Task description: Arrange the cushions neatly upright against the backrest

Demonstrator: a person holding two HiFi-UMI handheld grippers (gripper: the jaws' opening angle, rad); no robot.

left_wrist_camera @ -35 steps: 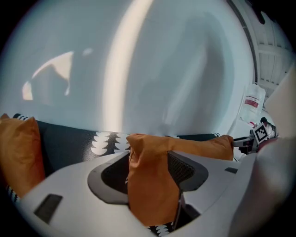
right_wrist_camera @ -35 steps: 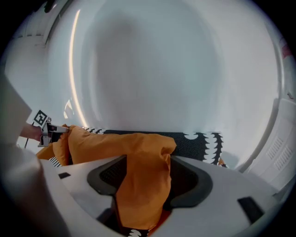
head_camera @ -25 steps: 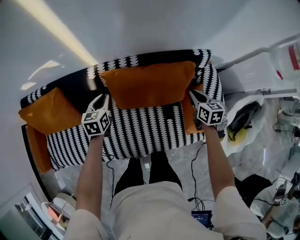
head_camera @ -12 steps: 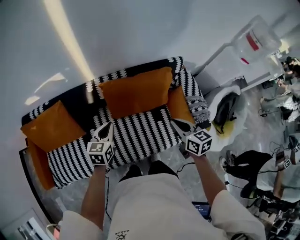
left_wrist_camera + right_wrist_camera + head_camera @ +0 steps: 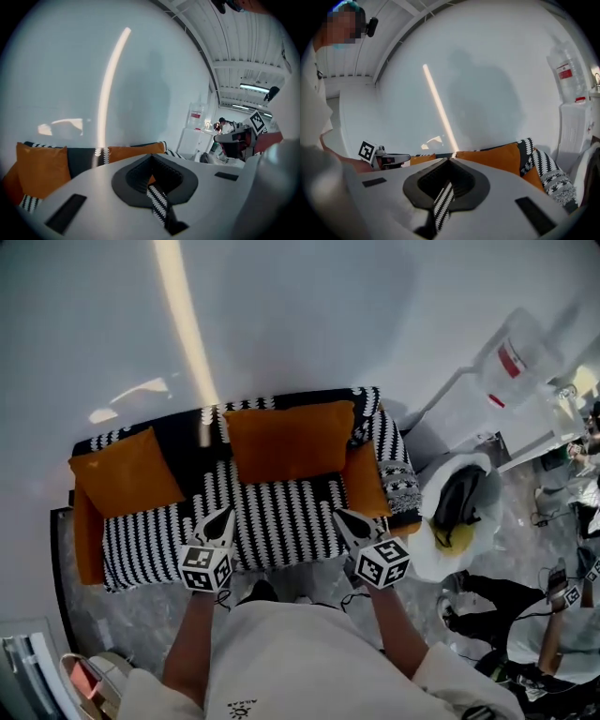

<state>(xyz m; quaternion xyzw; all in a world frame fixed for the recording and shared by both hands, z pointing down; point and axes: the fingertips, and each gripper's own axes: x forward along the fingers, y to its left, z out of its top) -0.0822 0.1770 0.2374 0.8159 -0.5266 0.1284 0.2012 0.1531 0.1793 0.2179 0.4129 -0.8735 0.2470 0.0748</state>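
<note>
Orange cushions (image 5: 289,440) lean against the backrest of a black-and-white sofa (image 5: 281,521).
My left gripper (image 5: 226,513) and right gripper (image 5: 338,515) hover over its near edge, both jaws together, empty.

Left gripper (image 5: 225,516), fingers (image 5: 89,187) pressed together, right gripper (image 5: 338,516) the same, both forearms (image 5: 192,638) stretched forward

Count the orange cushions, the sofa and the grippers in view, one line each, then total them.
Orange cushions: 4
Sofa: 1
Grippers, left gripper and right gripper: 2
Total: 7
</note>
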